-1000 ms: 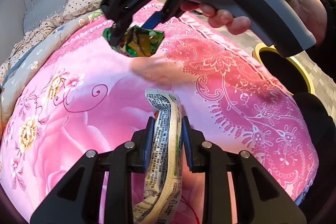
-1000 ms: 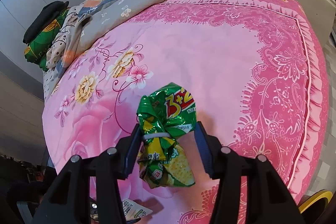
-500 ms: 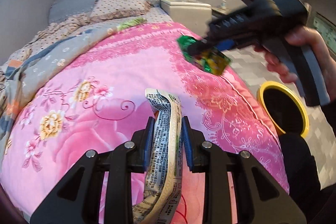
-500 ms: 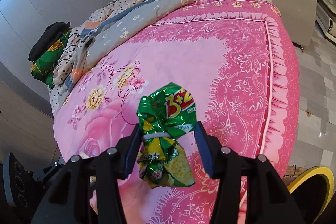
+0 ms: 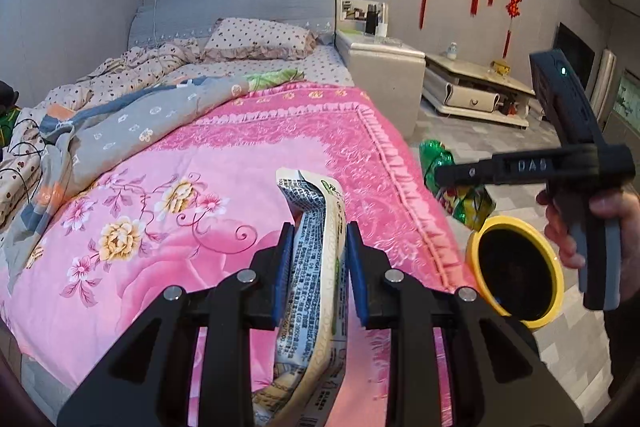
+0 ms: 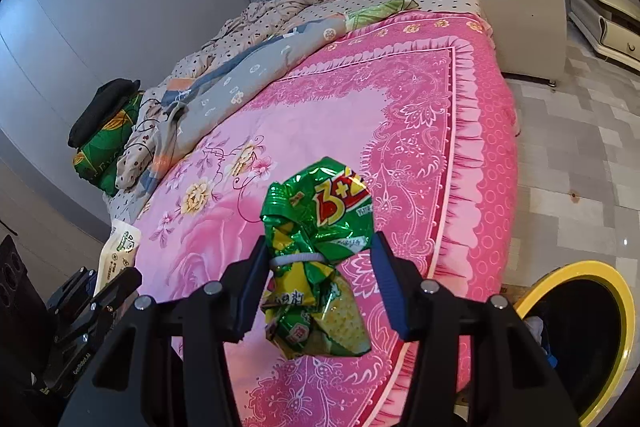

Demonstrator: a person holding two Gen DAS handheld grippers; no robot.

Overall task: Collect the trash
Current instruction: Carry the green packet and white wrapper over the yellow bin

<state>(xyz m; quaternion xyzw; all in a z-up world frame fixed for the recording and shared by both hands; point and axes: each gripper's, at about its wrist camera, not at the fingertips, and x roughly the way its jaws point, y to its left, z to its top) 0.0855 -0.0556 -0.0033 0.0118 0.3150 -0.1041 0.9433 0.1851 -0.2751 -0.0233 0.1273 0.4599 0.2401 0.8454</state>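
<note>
My left gripper is shut on a crumpled white printed wrapper and holds it up over the pink quilt. My right gripper is shut on a crumpled green and yellow snack bag. In the left wrist view a hand holds the right gripper past the bed's right edge, and the green bag hangs just above the yellow-rimmed bin. The bin stands on the floor at the bed's corner, dark inside. In the right wrist view the left gripper and its white wrapper appear at lower left.
A grey blanket and a spotted pillow lie at the head of the bed. A white nightstand and a low cabinet stand to the right on grey tiles. A green bundle with a black hat sits at the bed's far side.
Both grippers have risen, so more of the room shows. The right gripper carried the green bag from over the quilt to the right, past the bed's edge, above the bin. Both grips are unchanged.
</note>
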